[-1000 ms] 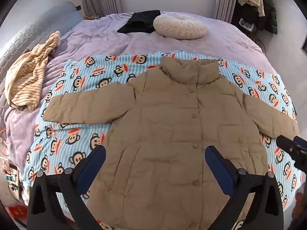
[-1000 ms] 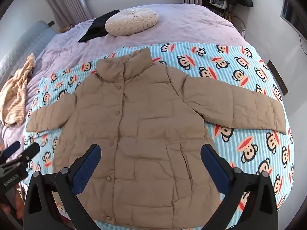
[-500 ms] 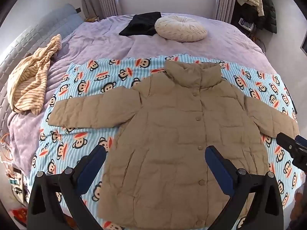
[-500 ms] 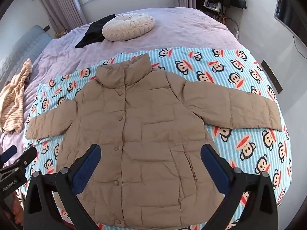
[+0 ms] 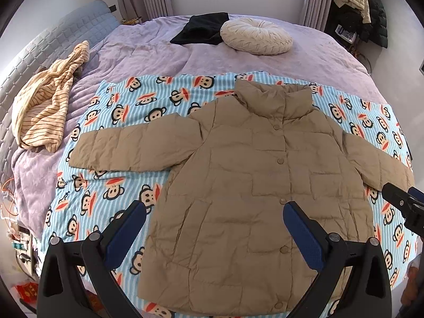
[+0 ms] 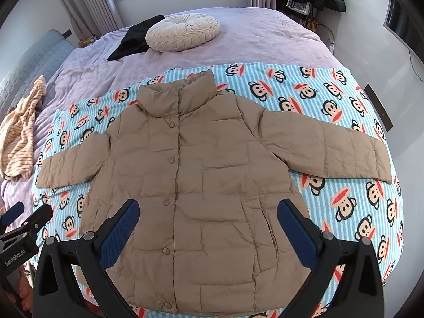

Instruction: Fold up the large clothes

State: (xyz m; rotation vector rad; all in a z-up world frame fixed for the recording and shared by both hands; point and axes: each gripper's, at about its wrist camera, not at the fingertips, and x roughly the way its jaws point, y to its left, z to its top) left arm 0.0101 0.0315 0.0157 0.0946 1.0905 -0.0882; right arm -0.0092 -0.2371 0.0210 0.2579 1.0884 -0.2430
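Both grippers you hold hang above the near hem of the jacket with nothing between their fingers: your left gripper (image 5: 214, 220) has its blue pads spread wide over the lower left front, and your right gripper (image 6: 208, 218) is spread just as wide over the lower right front. Neither touches the fabric.

Below them the tan puffer jacket (image 5: 265, 185) lies flat and face up, snapped shut down the front, hem toward you and collar away. Its sleeves stretch out to either side, your left-hand sleeve (image 5: 135, 149) reaching toward the bed's edge and the other sleeve (image 6: 328, 151) angled out to your right. It rests on a blue striped monkey-print sheet (image 5: 111, 190) spread over the purple bed cover (image 5: 148, 55).

Farther off, a striped yellow garment (image 5: 45, 108) is bunched at your left, and beyond the collar a round cream cushion (image 5: 255, 35) sits touching a black garment (image 5: 198, 27).
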